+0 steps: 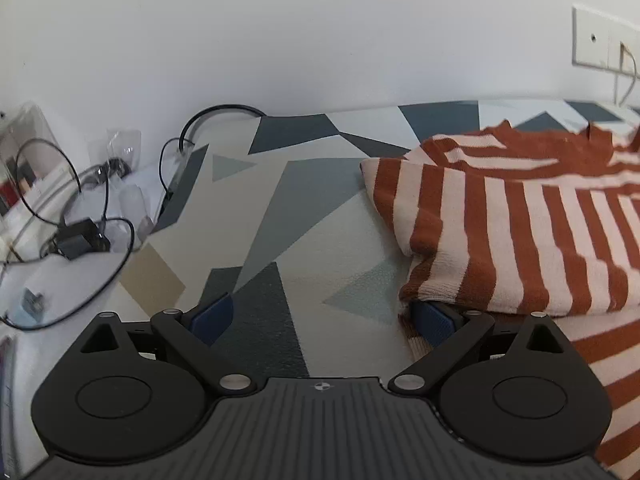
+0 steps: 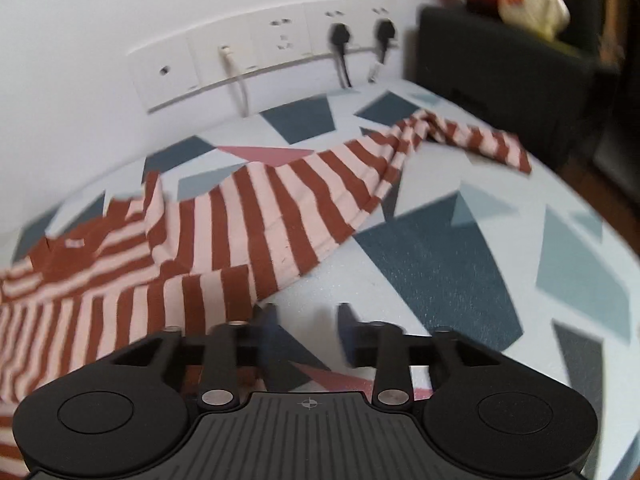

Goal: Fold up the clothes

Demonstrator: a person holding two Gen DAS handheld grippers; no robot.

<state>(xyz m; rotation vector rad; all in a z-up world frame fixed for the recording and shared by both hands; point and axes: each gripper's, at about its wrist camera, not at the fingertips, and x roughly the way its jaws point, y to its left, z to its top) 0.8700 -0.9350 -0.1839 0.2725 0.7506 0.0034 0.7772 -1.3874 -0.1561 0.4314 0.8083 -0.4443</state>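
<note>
Now the striped sweater [image 1: 520,220] lies on the patterned table [image 1: 280,200], partly folded: on the left side a sleeve part is already laid over the body, while on the right side the other sleeve [image 2: 460,140] stretches out toward the wall sockets [image 2: 260,52]. The left gripper [image 1: 324,316] has its fingers wide apart, and its right pad [image 1: 434,320] sits just under the folded edge. The right gripper [image 2: 306,320] is also apart and holds nothing, with its fingers beside the hem. To do the next fold well, I think the right gripper should go to the long sleeve, pinch only one layer near the cuff, and bring it flat across the body without dragging the rest. The right wrist view is blurred, so the fingertips there are not sharp. The lower part of the sweater is cut off in both views, and the cuff is bunched, so its shape is hard to read.
</note>
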